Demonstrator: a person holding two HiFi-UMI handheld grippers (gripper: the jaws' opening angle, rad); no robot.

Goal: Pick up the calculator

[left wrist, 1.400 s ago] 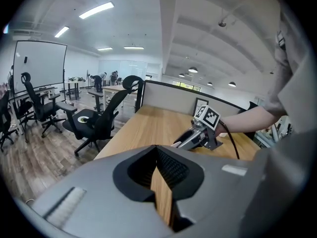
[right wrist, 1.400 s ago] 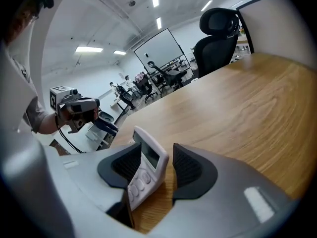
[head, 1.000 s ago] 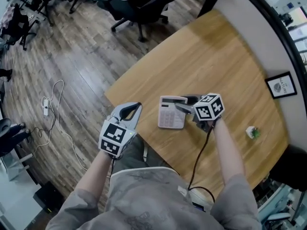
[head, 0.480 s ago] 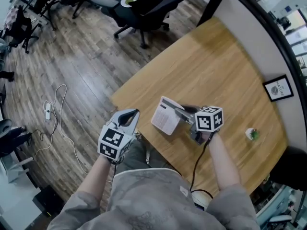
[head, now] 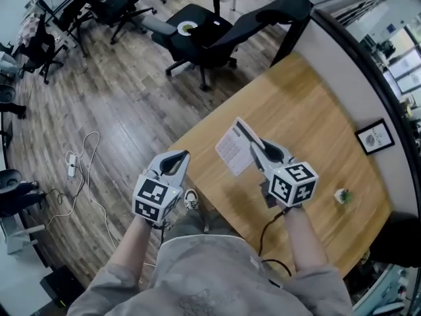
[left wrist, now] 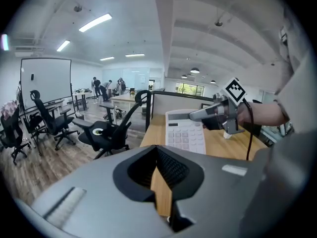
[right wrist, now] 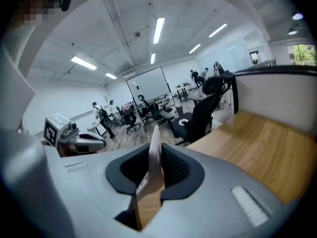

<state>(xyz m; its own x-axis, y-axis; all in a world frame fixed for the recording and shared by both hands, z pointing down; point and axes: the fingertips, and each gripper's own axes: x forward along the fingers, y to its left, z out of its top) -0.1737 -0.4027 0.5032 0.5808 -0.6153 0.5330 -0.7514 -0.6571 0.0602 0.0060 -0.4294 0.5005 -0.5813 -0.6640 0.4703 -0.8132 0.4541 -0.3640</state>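
Your right gripper (head: pixel 245 133) already has the calculator (head: pixel 229 151). Its fingers have just been closing and are now narrow, pinching the thin body edge-on. In the right gripper view the calculator stands between them as an upright slab.

The calculator is off the desk (head: pixel 309 110), in the air above the desk's near left edge. The fingers reach it from its right side and cross the display end. Its long axis therefore seems to hang across the line of the fingers, not along them, with the key face turned toward your left side. Most of its length hangs past the grip, so I judge that any further lift depends on keeping that pinch firm against swing.

Your left gripper (head: pixel 179 158) is well apart from it, out past the desk's near left edge and over the floor. Its fingers are drawn together at the tips with nothing between them.

The count is one calculator and two grippers. There is also one small green object (head: pixel 342 195) near the desk's right edge.
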